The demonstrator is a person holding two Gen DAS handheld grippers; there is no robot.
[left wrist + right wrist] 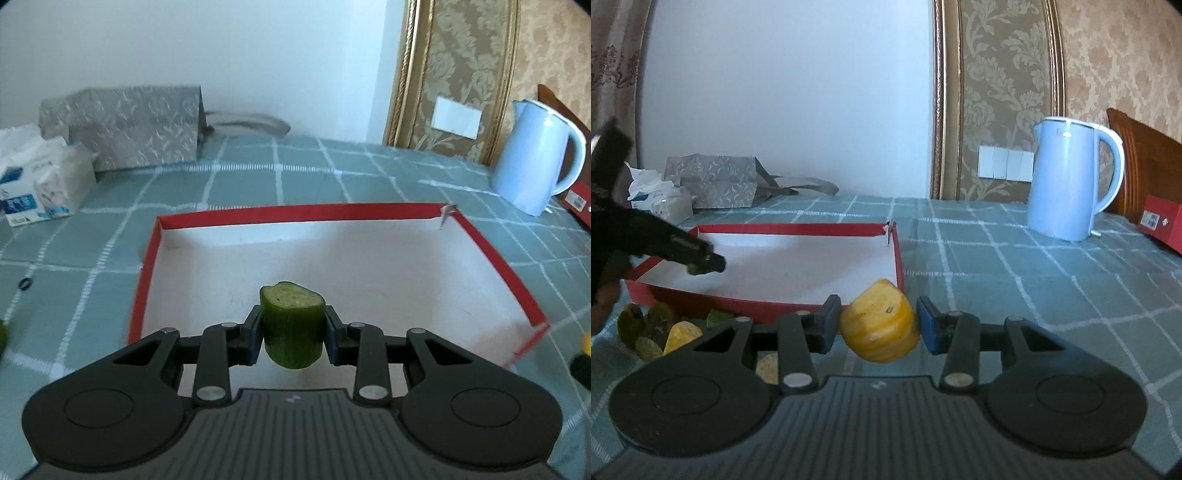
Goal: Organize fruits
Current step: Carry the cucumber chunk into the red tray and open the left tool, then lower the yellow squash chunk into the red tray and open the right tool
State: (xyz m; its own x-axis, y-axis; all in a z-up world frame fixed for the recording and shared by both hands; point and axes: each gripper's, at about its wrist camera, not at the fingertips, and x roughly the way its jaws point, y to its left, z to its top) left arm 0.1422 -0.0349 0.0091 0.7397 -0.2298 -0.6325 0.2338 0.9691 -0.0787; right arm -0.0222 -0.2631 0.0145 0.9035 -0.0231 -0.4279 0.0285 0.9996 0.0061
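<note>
My left gripper (292, 336) is shut on a green cucumber chunk (291, 326) and holds it over the near part of a shallow red-rimmed white tray (295, 213). In the right wrist view the left gripper (701, 264) reaches over the tray (768, 304) from the left. My right gripper (877, 325) is shut on a yellow fruit piece (881, 326), held above the tablecloth just in front of the tray's near right corner. Several green and yellow fruit pieces (661, 330) lie on the cloth in front of the tray's left end.
A light blue kettle (1071, 177) stands at the back right, also in the left wrist view (535, 155). A red box (1161, 221) sits at the far right. A grey patterned bag (136, 125) and a tissue pack (40, 177) stand at the back left.
</note>
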